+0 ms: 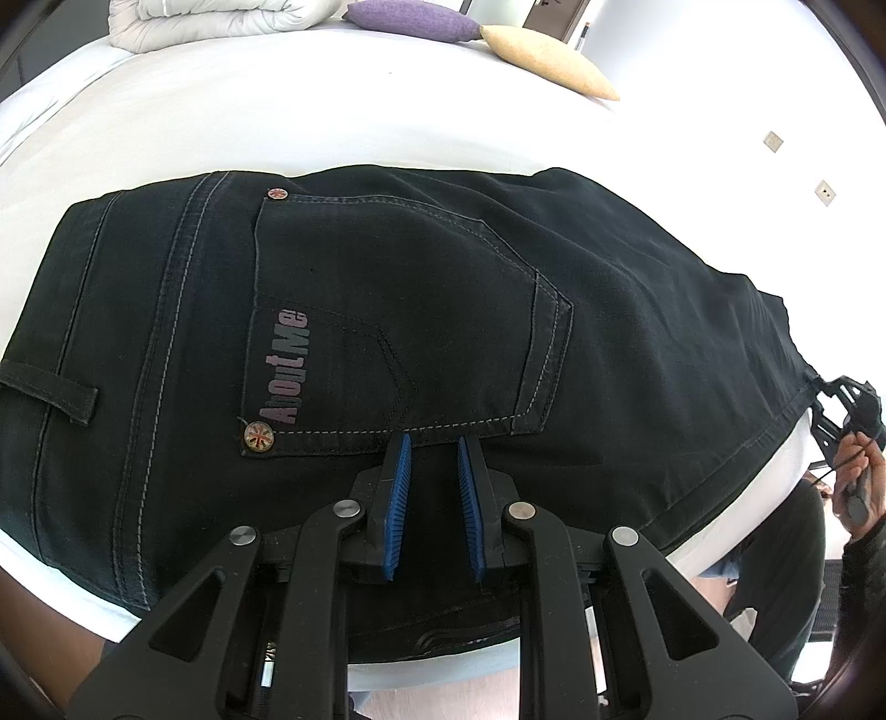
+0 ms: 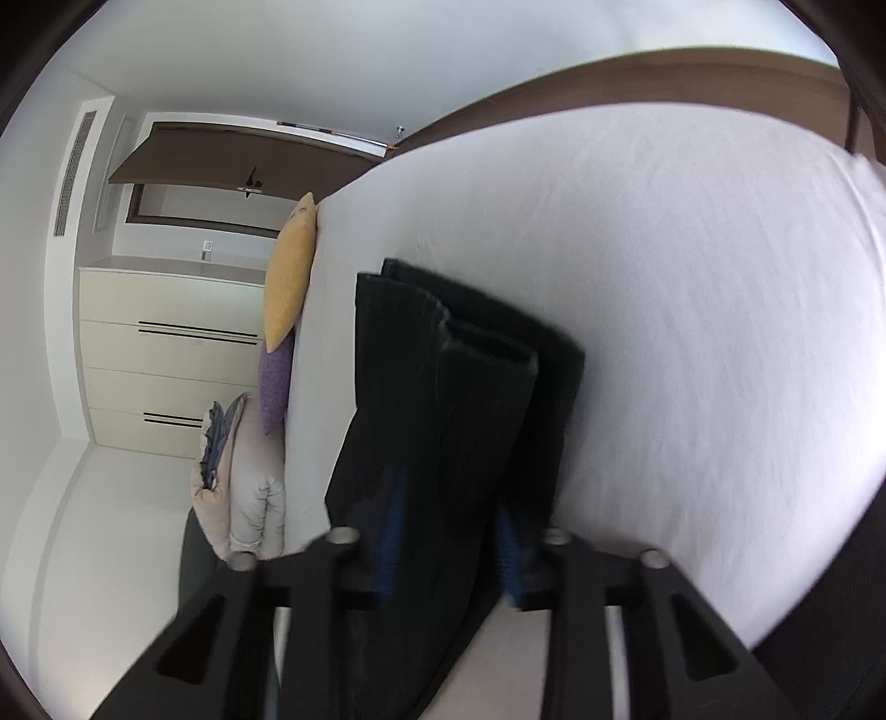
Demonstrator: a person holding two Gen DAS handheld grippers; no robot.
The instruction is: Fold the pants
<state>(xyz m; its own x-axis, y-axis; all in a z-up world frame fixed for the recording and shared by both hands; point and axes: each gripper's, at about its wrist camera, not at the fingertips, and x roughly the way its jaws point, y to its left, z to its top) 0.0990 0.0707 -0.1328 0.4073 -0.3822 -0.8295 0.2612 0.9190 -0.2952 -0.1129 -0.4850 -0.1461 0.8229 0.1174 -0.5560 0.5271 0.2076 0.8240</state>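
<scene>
Black jeans (image 1: 387, 304) lie flat on the white bed (image 1: 332, 111), back pocket up, with the waist to the left. My left gripper (image 1: 433, 476) sits low over the near edge just below the pocket. Its blue pads are close together with dark cloth between them. At the far right a hand holds my right gripper (image 1: 830, 399) at the leg ends. In the blurred right wrist view the doubled pant legs (image 2: 459, 387) run between the blue pads of the right gripper (image 2: 451, 543), which close on the cloth.
A purple pillow (image 1: 412, 19), a yellow pillow (image 1: 548, 55) and a folded white duvet (image 1: 210, 16) lie along the bed's far side. White sheet (image 2: 692, 304) stretches beyond the legs. A cream dresser (image 2: 166, 354) stands past the bed.
</scene>
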